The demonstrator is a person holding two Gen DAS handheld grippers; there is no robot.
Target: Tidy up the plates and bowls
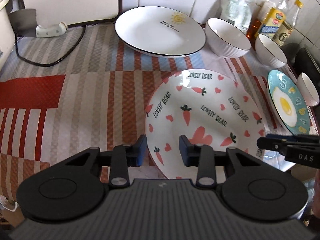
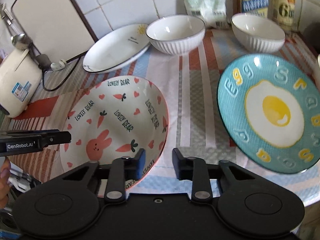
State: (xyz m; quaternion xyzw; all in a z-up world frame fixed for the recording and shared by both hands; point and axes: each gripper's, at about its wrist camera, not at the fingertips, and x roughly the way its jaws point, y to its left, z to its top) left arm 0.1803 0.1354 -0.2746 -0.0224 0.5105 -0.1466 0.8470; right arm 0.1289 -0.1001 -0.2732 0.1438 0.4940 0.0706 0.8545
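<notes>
- Seen from the left wrist, the counter (image 1: pixel 80 80) under its striped cloth carries a deep carrot plate (image 1: pixel 200 110) nearest the camera, with a white sun plate (image 1: pixel 152 34) behind it by the tiled wall
- Two ribbed white bowls (image 1: pixel 228 38) (image 1: pixel 271 51) stand to the right of the sun plate, their insides bare; a blue egg plate (image 1: pixel 286 104) and a small white bowl (image 1: pixel 308 92) sit at the right edge
- "LOVELY BEAR" is printed several times across the carrot plate; a bottle (image 1: pixel 280 20) by the wall has a label with a large "6"
- The left claw (image 1: pixel 162 146) is partly open and straddles the carrot plate's near rim, one pad outside and one over the inside, with a gap showing at the inner pad
- The right claw (image 1: pixel 280 146), marked "DAS", reaches in at that plate's right rim
- From the right wrist, the carrot plate (image 2: pixel 112 120) lies at the left and shows a pink rabbit; the egg plate (image 2: pixel 268 120), lettered "Egg", lies apart at the right
- Behind them are the sun plate (image 2: pixel 116 50) and both bowls (image 2: pixel 176 34) (image 2: pixel 258 34); a cream rice cooker (image 2: pixel 18 84) stands at the far left
- The right claw (image 2: pixel 159 156) is partly open across the carrot plate's right rim, one pad over the plate and one over the cloth, not pinching it
- The left claw (image 2: pixel 60 138), labelled "GenRobot.AI", comes in over the plate's left rim
</notes>
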